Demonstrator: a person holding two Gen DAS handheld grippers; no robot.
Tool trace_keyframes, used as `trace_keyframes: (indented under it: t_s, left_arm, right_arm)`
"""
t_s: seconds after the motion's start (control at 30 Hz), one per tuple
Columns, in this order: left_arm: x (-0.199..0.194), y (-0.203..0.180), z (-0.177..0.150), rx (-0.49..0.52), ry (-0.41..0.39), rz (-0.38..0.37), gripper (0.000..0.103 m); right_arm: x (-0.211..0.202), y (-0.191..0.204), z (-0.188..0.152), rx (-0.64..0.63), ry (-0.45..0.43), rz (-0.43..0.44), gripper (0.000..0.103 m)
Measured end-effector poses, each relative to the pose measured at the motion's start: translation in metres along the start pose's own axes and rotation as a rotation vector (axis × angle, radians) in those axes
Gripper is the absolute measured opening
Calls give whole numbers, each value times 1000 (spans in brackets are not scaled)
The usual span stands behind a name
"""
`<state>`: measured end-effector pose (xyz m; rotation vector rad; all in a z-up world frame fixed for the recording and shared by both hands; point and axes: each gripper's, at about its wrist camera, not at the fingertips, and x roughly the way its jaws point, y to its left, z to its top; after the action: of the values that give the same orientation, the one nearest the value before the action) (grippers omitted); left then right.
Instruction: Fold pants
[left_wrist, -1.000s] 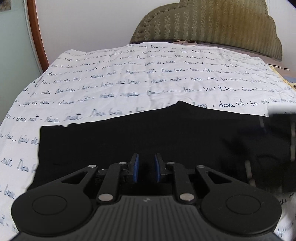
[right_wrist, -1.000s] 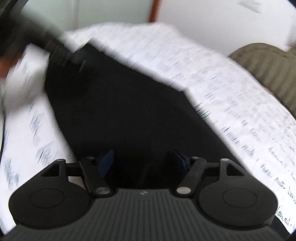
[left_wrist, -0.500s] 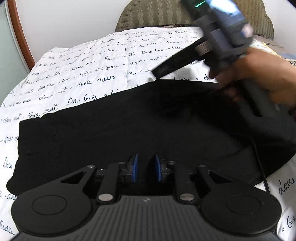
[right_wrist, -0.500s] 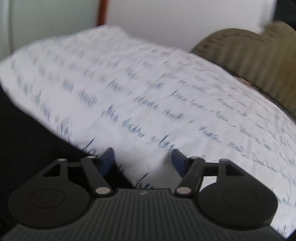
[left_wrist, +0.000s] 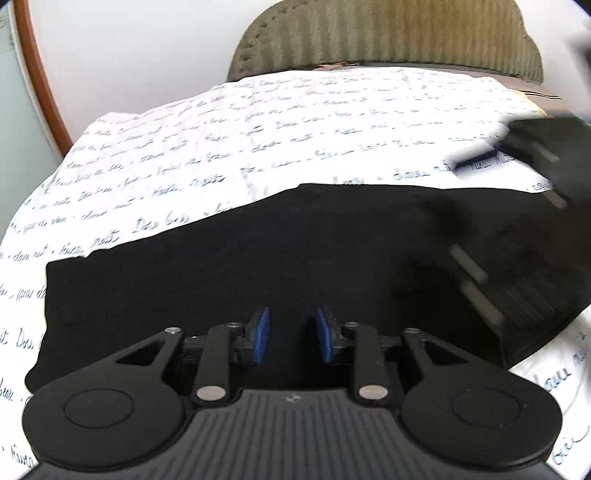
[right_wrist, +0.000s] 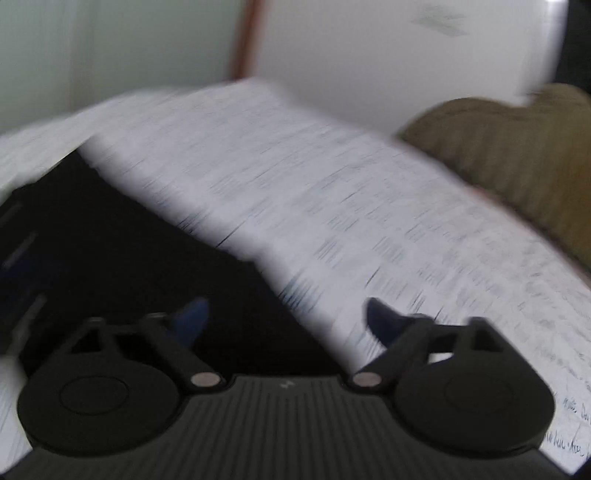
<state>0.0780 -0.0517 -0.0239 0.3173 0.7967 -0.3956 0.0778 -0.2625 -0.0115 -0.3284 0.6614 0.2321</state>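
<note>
Two grippers over black pants lying flat across the lettered sheet: right gripper, jaws wide, has swung back; left gripper hovers part-open, empty — regrasp coming.

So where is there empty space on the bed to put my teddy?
The free patch is the white sheet with writing, between the far edge of the black pants and the green headboard. There is also a bare strip left of the pants. The near side is crowded: the pants, the left claw and the blurry right claw fill it.
</note>
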Motion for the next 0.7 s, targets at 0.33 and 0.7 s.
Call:
trace_keyframes:
  t_s: [0.33, 0.7]
  left_arm:
    - [-9, -33, 16, 61, -31, -48, 61]
    - [0, -98, -21, 328, 31, -10, 75]
  right_arm:
    - [-304, -3, -118, 106, -437, 120, 103]
    - [-112, 9, -115, 219, -43, -381, 84]
